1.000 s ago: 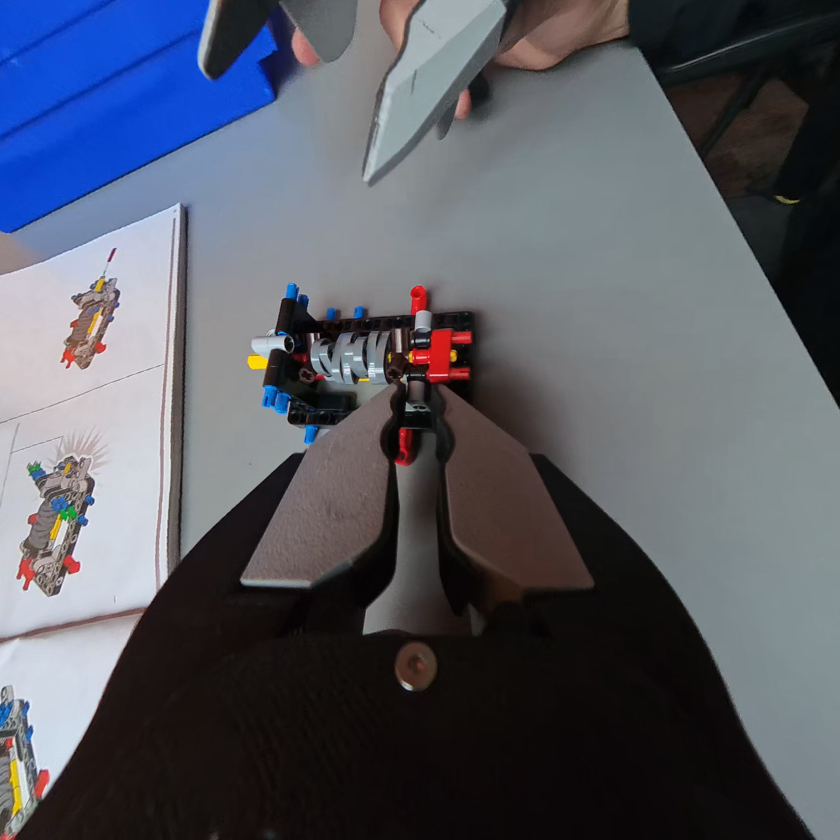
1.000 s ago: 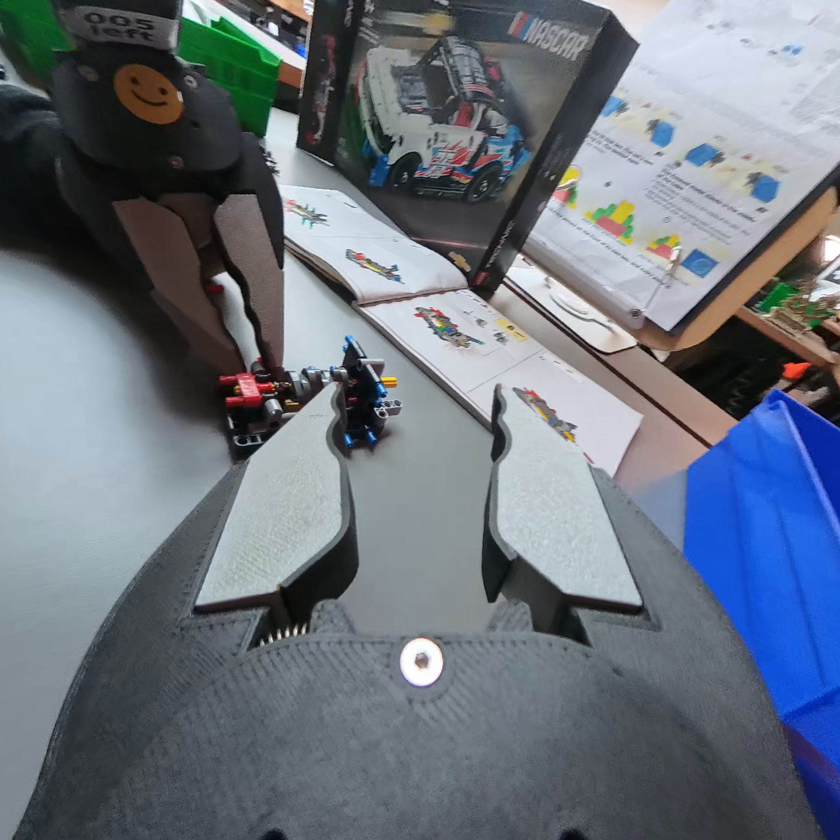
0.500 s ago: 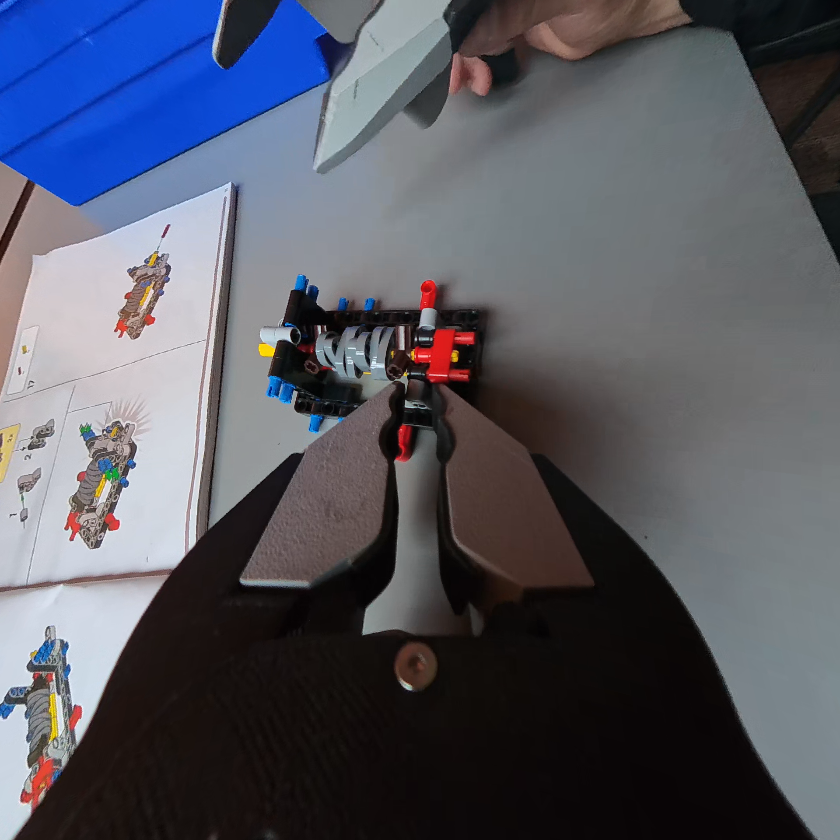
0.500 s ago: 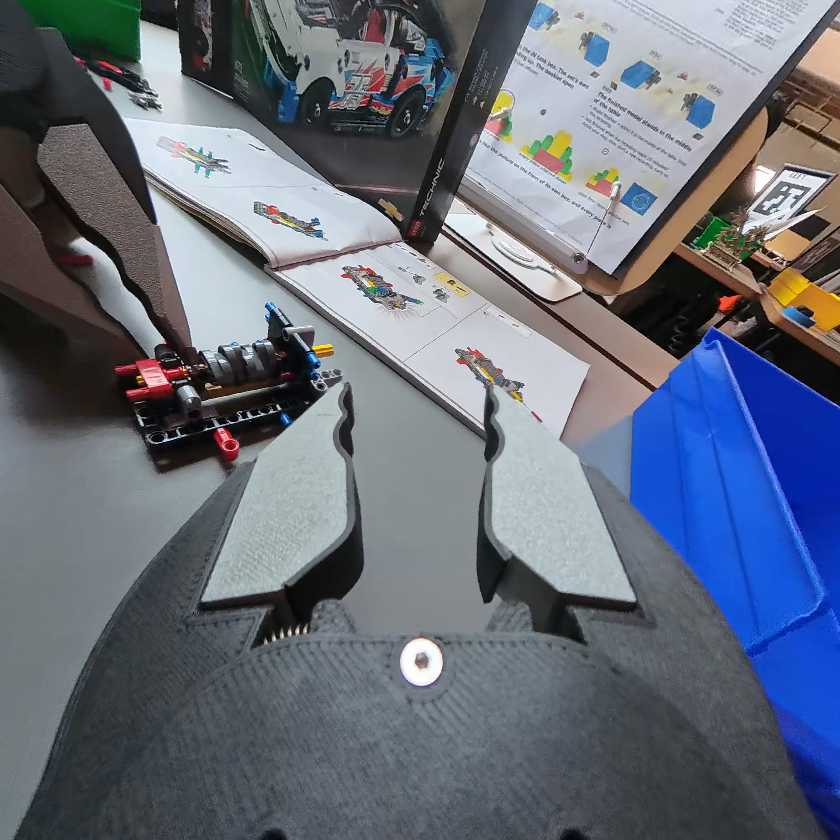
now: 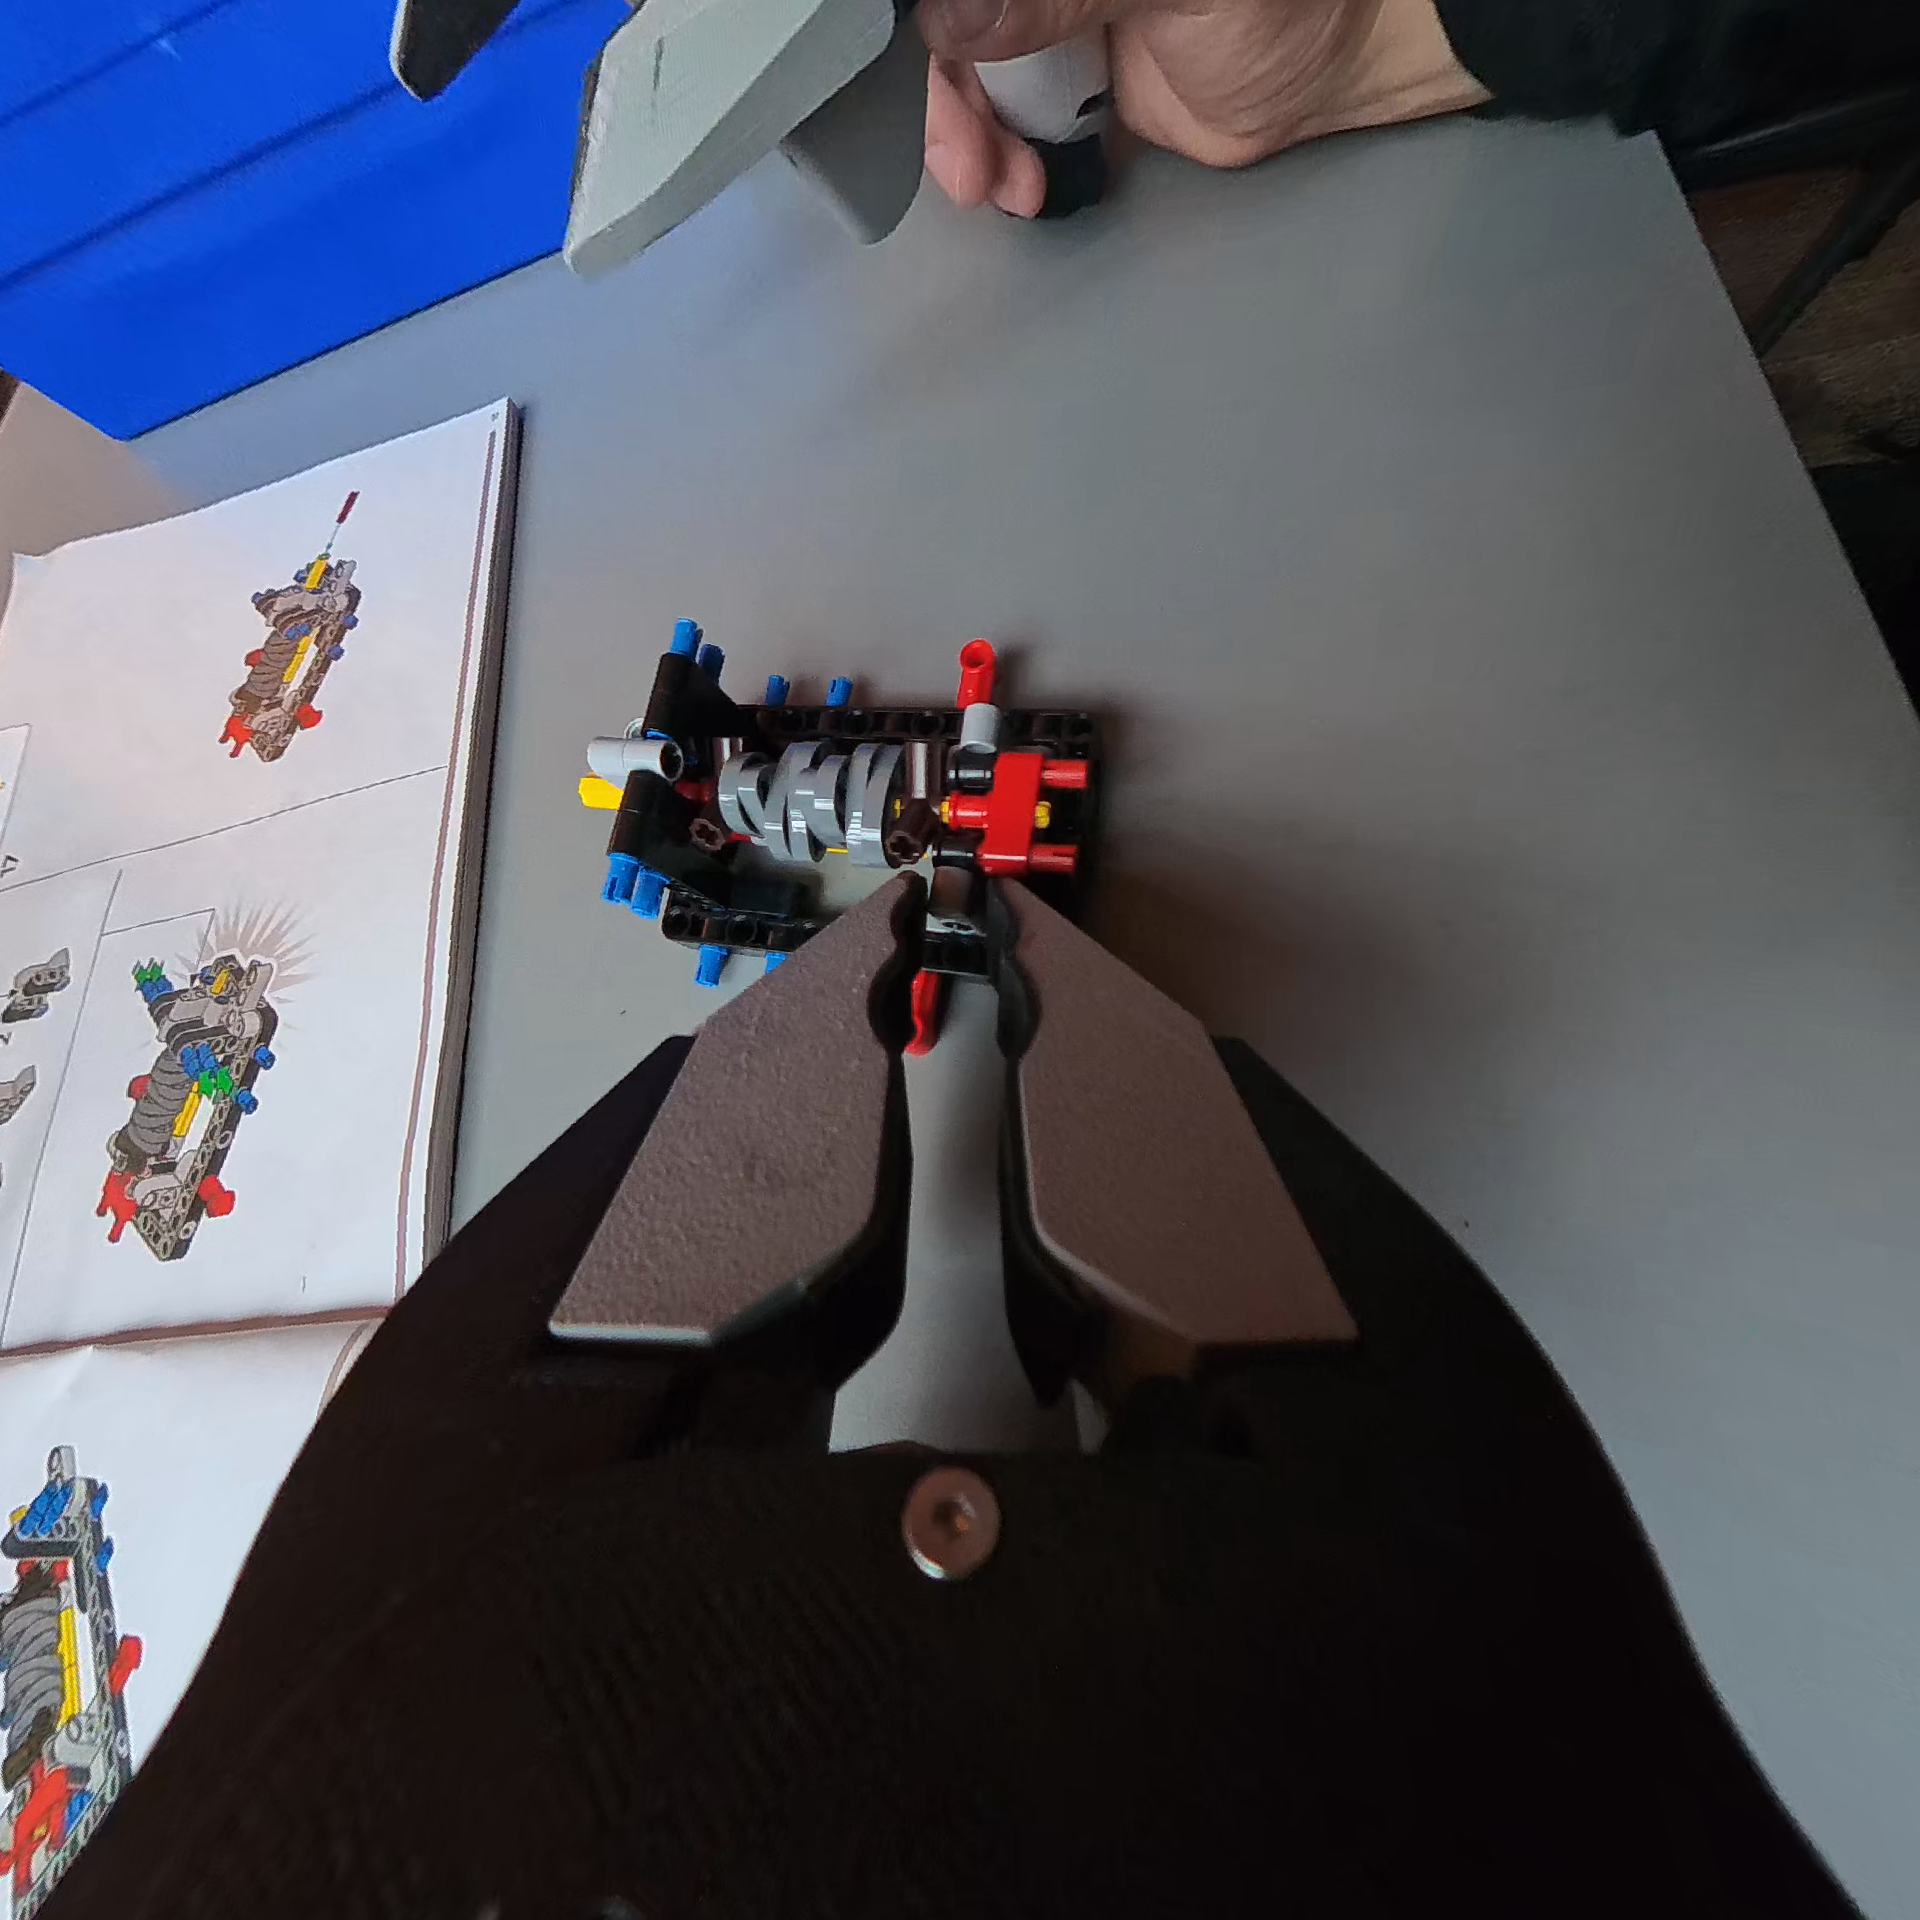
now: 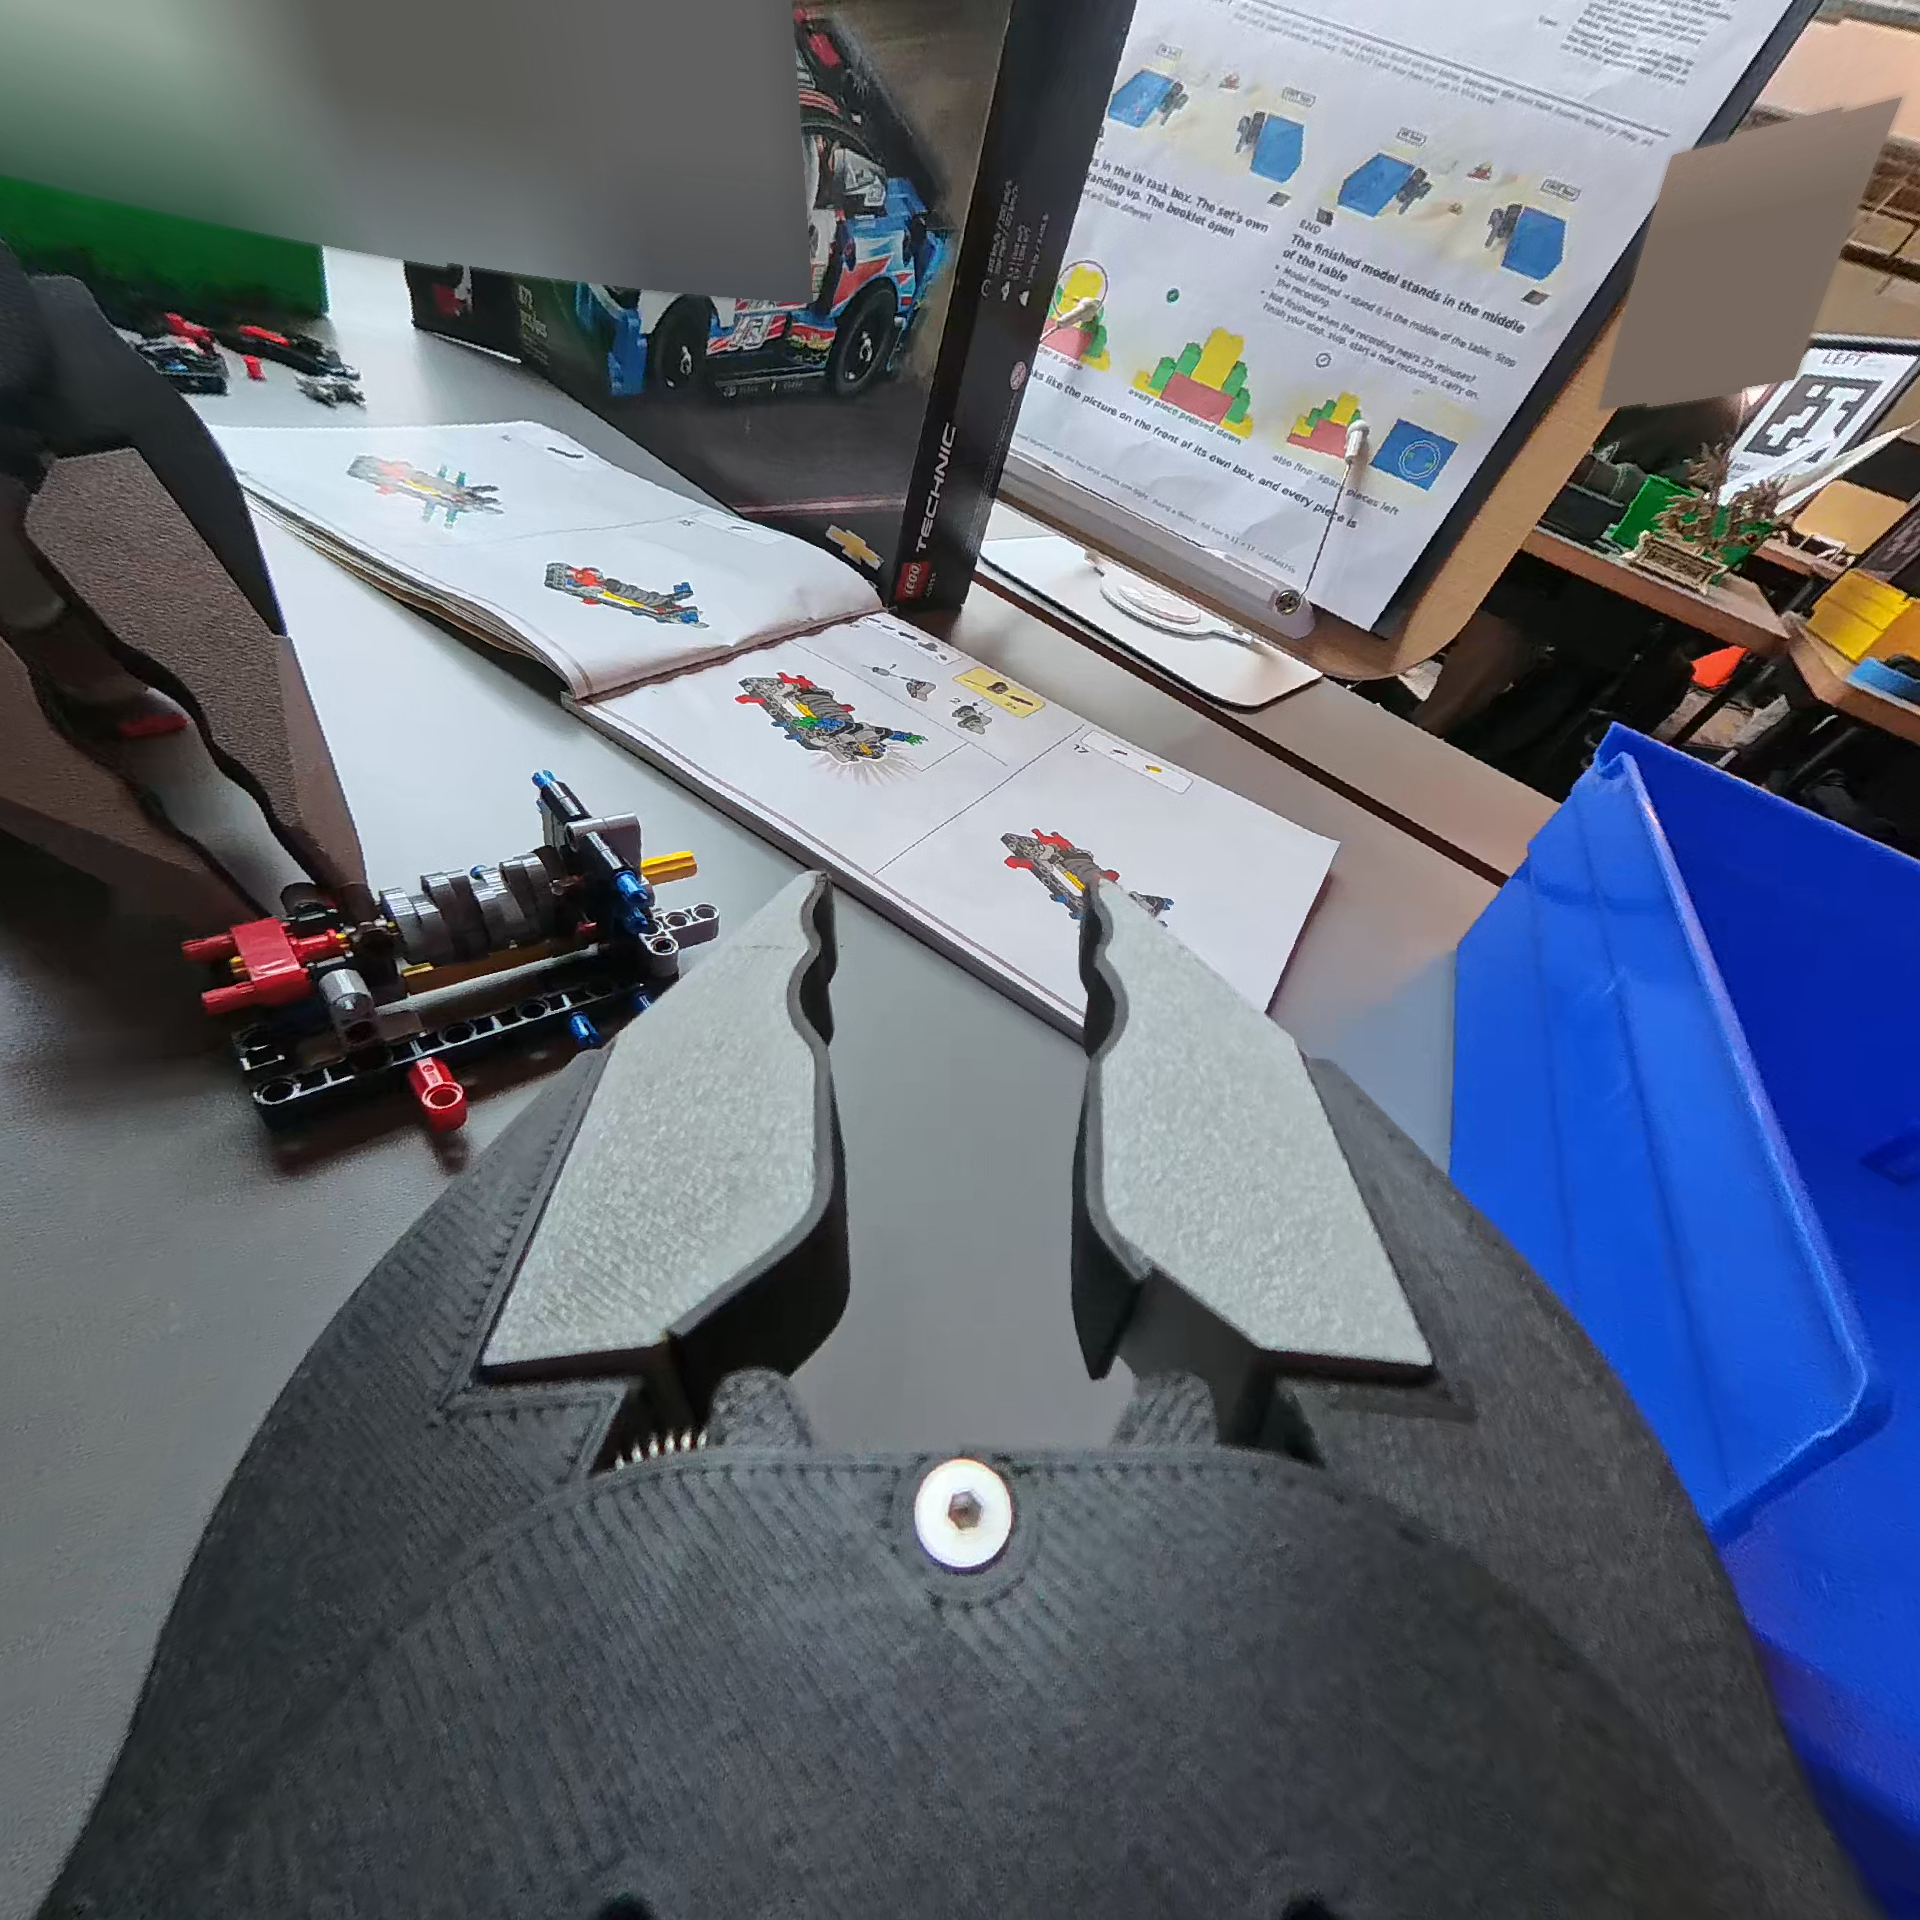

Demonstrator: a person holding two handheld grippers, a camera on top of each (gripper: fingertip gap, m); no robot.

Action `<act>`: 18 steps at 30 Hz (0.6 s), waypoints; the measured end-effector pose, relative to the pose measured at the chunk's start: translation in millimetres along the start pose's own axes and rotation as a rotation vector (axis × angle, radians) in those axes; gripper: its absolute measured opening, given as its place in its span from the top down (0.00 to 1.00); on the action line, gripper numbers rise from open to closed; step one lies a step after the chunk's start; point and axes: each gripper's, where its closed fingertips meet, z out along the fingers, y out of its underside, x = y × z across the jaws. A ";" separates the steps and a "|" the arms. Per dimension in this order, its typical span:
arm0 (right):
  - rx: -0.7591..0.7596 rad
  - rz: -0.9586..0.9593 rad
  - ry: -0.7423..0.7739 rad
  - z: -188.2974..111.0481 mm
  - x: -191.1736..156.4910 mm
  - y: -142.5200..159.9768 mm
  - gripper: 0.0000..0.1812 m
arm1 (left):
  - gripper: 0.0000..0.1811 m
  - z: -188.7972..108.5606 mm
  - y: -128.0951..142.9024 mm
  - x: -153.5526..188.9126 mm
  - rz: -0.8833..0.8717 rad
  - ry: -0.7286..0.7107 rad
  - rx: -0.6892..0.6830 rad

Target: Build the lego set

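My left gripper [image 5: 956,914]: pinched narrow on the lego model's [image 5: 842,800] near edge.
My right gripper [image 6: 951,914]: spread wide, empty, raised beside the model, tilted toward the blue bin [image 6: 1683,1091].

Lettering on box [image 6: 966,416], poster [image 6: 1382,239], booklet [image 6: 1049,831].

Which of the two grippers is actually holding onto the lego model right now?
The left gripper, with brown fingers, is shut on the lego model's black side piece. The right gripper, with grey fingers, is open and empty, off to the side.
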 end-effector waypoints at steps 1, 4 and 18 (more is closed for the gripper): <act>0.003 -0.004 0.003 -0.2 0.0 -0.4 0.76 | 0.95 0.0 0.0 0.0 0.004 -0.003 0.000; 0.009 -0.016 0.010 -0.6 0.2 -1.1 0.78 | 0.95 0.2 -0.2 -0.1 0.013 -0.012 0.000; 0.016 -0.024 0.002 -0.5 -1.5 -2.2 0.80 | 0.95 1.5 -0.1 0.2 0.008 -0.008 0.000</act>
